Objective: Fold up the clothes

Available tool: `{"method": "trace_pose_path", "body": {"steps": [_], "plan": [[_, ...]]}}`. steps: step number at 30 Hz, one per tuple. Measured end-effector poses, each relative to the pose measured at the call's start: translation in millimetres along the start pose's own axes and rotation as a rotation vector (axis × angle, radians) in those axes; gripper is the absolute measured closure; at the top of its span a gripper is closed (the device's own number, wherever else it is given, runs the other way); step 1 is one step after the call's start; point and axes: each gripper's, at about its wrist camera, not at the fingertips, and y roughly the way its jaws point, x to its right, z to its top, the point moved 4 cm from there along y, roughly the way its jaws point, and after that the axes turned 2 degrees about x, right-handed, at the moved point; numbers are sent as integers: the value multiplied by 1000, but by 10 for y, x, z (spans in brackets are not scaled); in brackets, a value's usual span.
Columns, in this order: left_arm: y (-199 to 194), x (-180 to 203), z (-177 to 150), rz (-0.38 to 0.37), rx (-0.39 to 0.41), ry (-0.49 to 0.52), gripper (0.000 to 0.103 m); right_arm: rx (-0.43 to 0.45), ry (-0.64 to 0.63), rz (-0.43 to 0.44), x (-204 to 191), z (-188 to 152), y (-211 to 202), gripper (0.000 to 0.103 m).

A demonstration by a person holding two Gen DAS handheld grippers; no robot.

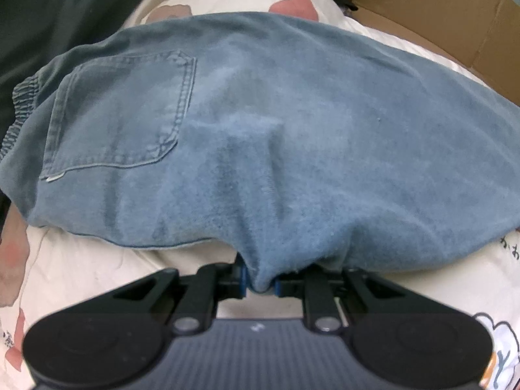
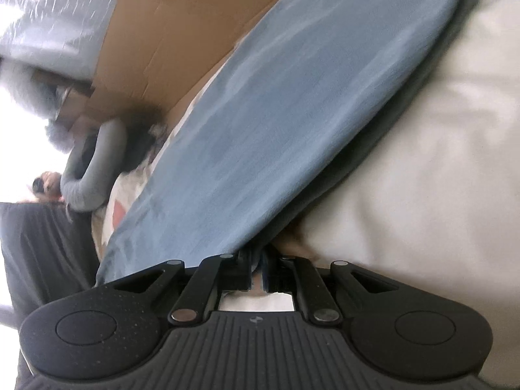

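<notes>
Pinched between the left hand-held gripper is a fold of the blue jeans, spread pocket-up on a patterned bedsheet beside a cardboard box. Only the right wrist view shows the right hand-held gripper, tilted and blurred, nipping the jeans' edge, with a grey-sleeved person beyond.

The blue jeans cover most of the patterned bedsheet, hiding its prints beneath, and their right end runs past the left wrist picture's edge. A bunch of denim fills the left hand-held gripper, concealing its pads. In the right wrist view everything smears: the cardboard box and a grey-sleeved arm are blurred, the top left unreadable.
</notes>
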Motion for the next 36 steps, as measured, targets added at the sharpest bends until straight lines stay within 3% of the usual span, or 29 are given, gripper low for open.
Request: {"method": "trace_pose_path", "body": {"steps": [10,13,16,21,29,31,36], "plan": [[-48,28,-47,15,1,0,87,172,64,-71,424,455,-401,98],[-72,40,-43,18,-1,-1,87,203,65,-73,515,570,-485,102],[-97,46,-37,22,-2,3,87,211,48,-42,489,620,-533,103],[-78,61,-29,31,-6,6,87,197,48,-85,575,621,-575,99],[-47,68,8,33,-13,13,87,300,137,-79,862,767,-920,72],[-46,70,11,34,-15,15,87,320,145,-78,895,818,-941,60],[-25,85,12,39,-19,25,87,360,149,-95,942,942,-950,56]]}}
